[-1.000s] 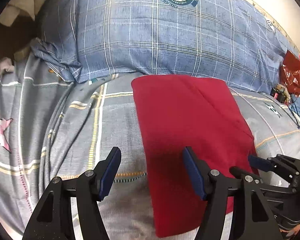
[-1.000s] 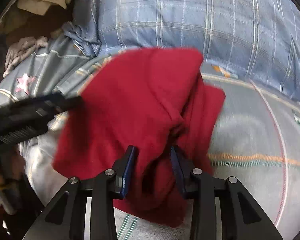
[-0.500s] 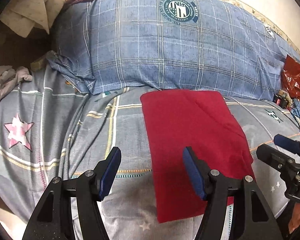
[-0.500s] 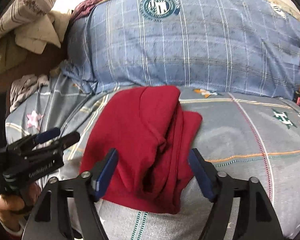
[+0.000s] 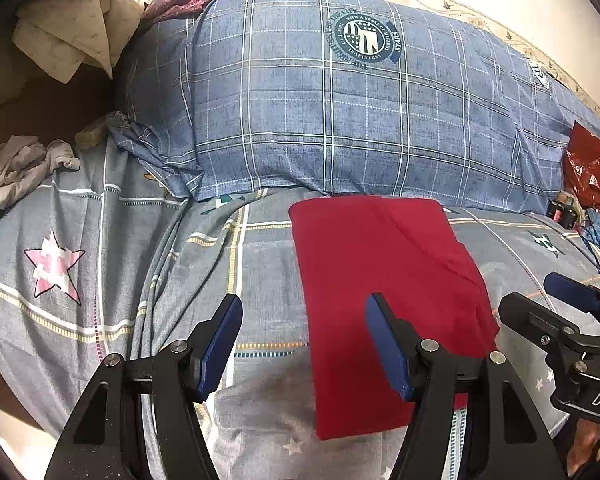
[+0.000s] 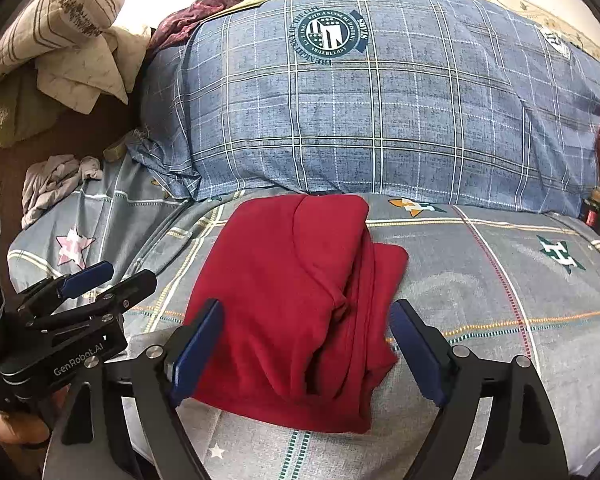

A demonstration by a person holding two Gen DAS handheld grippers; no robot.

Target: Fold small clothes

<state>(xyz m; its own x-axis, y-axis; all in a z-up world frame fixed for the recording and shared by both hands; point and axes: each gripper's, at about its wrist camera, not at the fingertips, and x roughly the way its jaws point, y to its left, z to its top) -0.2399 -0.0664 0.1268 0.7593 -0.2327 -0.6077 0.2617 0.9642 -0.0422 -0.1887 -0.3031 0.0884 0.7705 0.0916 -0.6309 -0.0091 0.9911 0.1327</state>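
Note:
A red garment (image 5: pixel 380 280) lies folded on the grey star-patterned bedsheet (image 5: pixel 100 260), just in front of the pillow. In the right wrist view the red garment (image 6: pixel 292 300) shows rumpled layers along its right side. My right gripper (image 6: pixel 306 312) hovers over its near edge with its jaws opening; the cloth lies below them and the pads do not touch it. My left gripper (image 5: pixel 300 320) is open and holds nothing, its right finger over the garment's left edge. Each gripper appears in the other's view: the right gripper (image 5: pixel 540 298) and the left gripper (image 6: pixel 122 276).
A large blue plaid pillow (image 5: pixel 360 120) fills the back. A crumpled grey garment (image 5: pixel 16 168) lies at the left, with beige cloths (image 5: pixel 72 36) piled above it. A red plastic bag (image 5: pixel 588 168) and small items sit at the far right.
My right gripper has let go of the red garment, opened wide and lifted away. The garment has settled flat on the sheet. My left gripper has drawn back and up, still open.

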